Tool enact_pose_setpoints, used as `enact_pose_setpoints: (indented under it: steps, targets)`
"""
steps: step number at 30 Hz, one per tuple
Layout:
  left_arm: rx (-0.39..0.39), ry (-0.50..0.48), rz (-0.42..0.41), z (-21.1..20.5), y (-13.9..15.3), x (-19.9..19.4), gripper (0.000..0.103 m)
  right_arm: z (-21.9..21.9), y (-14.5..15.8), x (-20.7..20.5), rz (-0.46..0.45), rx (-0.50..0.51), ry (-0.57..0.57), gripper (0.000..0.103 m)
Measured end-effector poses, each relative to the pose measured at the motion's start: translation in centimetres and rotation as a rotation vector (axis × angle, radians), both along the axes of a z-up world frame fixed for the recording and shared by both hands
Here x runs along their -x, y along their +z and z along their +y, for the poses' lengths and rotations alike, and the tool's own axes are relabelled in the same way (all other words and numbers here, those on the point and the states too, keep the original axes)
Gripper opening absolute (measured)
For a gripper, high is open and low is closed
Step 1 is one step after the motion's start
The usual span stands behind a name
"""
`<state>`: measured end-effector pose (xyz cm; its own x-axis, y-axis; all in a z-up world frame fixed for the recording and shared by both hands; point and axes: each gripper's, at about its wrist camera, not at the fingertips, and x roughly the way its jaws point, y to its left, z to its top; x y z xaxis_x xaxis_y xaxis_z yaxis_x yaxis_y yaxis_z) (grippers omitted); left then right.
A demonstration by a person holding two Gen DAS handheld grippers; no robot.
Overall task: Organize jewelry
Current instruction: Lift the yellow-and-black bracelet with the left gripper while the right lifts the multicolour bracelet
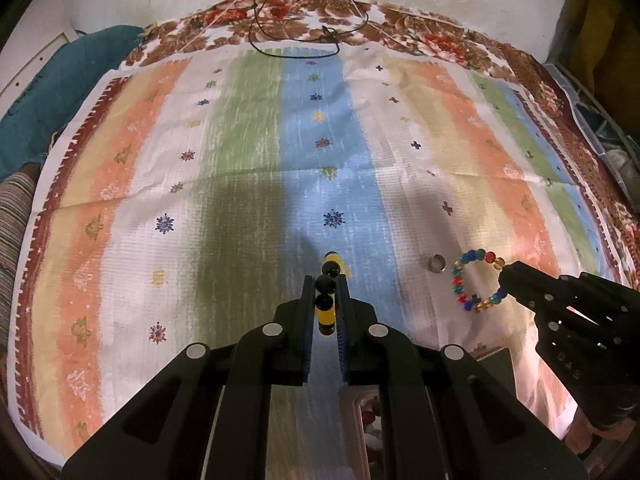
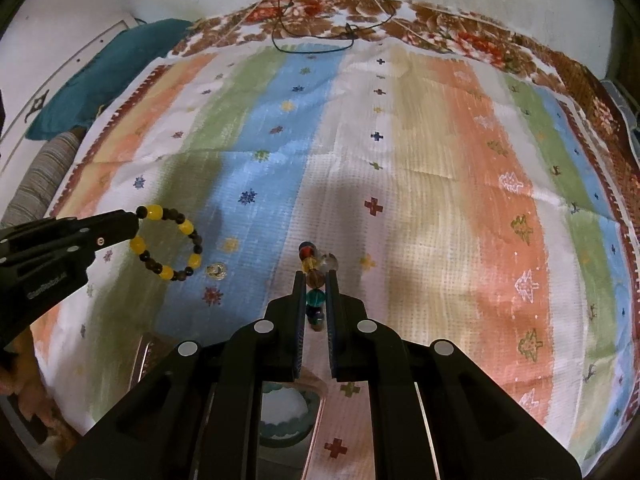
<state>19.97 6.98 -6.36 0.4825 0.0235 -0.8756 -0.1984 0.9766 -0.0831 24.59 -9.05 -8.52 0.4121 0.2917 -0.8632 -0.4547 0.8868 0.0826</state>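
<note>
1. My left claw (image 1: 325,286) is clenched on the yellow-black bracelet (image 2: 168,244), lifted off the striped cloth (image 1: 248,140).
2. My right claw (image 2: 314,280) grips the multicolour bracelet (image 1: 476,280), ready for sorting.
3. A small ring (image 1: 436,263), possibly silver, lies between them.

The left claw (image 1: 325,286) is closed on a yellow-and-black bead bracelet (image 1: 326,312), seen edge-on: black beads sit between the two fingers and a yellow bead pokes out past the tips. To its right, the right claw (image 1: 505,280) comes in from the lower right edge and pinches a multicolored bead bracelet (image 1: 460,280) at its right side; the loop of red, blue, green and amber beads lies open above the striped cloth (image 1: 240,160). Just left of that loop a small silver ring (image 1: 436,263) rests on the cloth. At the far edge a thin black cord (image 1: 296,50) lies over the floral border.
</note>
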Motion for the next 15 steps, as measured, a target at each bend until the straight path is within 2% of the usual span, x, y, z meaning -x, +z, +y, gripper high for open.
enact_pose_setpoints:
  steps: [15]
  targets:
    - [0.006,0.004,-0.053,-1.0,2.7,2.5,0.009,-0.7,1.4,1.8,-0.028,-0.036,-0.008,0.01]
